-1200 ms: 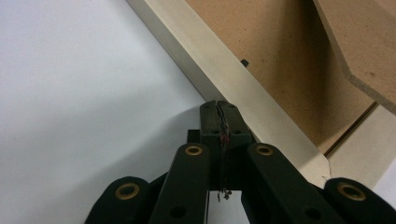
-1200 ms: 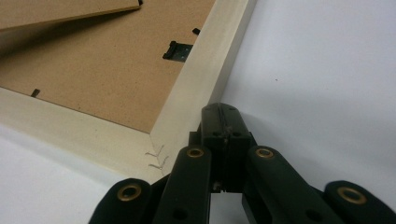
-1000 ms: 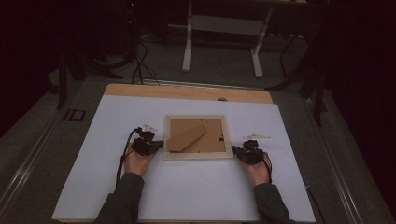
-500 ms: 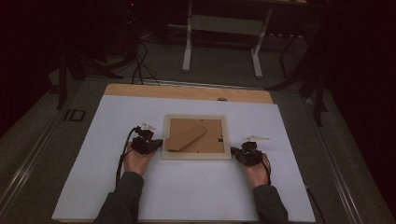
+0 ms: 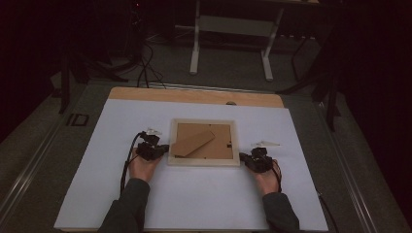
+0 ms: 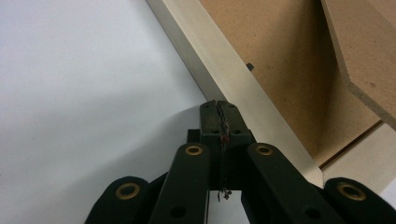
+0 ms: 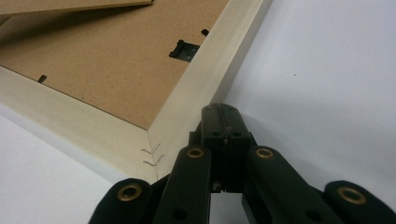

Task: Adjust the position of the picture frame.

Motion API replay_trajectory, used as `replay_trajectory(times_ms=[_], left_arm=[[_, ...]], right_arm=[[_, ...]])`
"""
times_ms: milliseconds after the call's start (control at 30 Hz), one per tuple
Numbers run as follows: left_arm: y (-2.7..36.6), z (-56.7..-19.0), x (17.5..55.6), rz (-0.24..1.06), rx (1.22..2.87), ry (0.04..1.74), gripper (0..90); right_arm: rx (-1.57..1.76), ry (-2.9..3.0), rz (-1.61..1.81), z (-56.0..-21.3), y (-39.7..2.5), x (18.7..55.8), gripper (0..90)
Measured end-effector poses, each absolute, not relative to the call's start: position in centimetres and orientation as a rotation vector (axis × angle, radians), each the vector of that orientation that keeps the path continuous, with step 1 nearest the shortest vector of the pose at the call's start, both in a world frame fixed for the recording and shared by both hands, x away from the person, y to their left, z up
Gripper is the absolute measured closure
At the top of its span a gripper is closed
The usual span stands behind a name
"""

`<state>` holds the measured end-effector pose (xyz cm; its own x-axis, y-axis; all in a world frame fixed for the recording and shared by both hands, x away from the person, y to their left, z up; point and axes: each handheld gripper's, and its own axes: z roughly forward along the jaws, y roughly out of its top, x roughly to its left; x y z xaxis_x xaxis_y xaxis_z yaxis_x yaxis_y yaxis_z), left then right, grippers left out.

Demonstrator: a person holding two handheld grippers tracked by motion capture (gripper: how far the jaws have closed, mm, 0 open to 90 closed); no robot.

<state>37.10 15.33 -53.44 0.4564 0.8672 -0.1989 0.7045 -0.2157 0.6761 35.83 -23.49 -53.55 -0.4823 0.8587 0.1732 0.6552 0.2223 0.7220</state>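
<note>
Left gripper (image 5: pixel 154 149) and right gripper (image 5: pixel 252 158), jaws pressed together, flanking the picture frame (image 5: pixel 204 143) lying face-down at frame centre on the white worktop (image 5: pixel 204 204); tips against its lower side edges.

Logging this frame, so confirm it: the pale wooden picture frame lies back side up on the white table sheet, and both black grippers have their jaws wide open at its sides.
Not quite. The pale wooden picture frame does lie back side up on the white table sheet, but both jaw pairs are shut: the left gripper view shows the left gripper closed, the right gripper view the right gripper likewise.
</note>
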Motion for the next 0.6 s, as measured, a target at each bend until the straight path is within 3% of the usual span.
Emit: replay_trajectory(times_ms=[467,600], left_arm=[[15.56,-53.53,37.30,0.280,1.970,1.305,89.4],[15.65,-53.38,37.24,0.286,1.960,1.308,87.6]], right_arm=[[1.404,2.214,1.124,-53.60,-23.41,35.54,89.7],[1.410,2.170,1.158,-53.25,-23.91,35.33,86.0]])
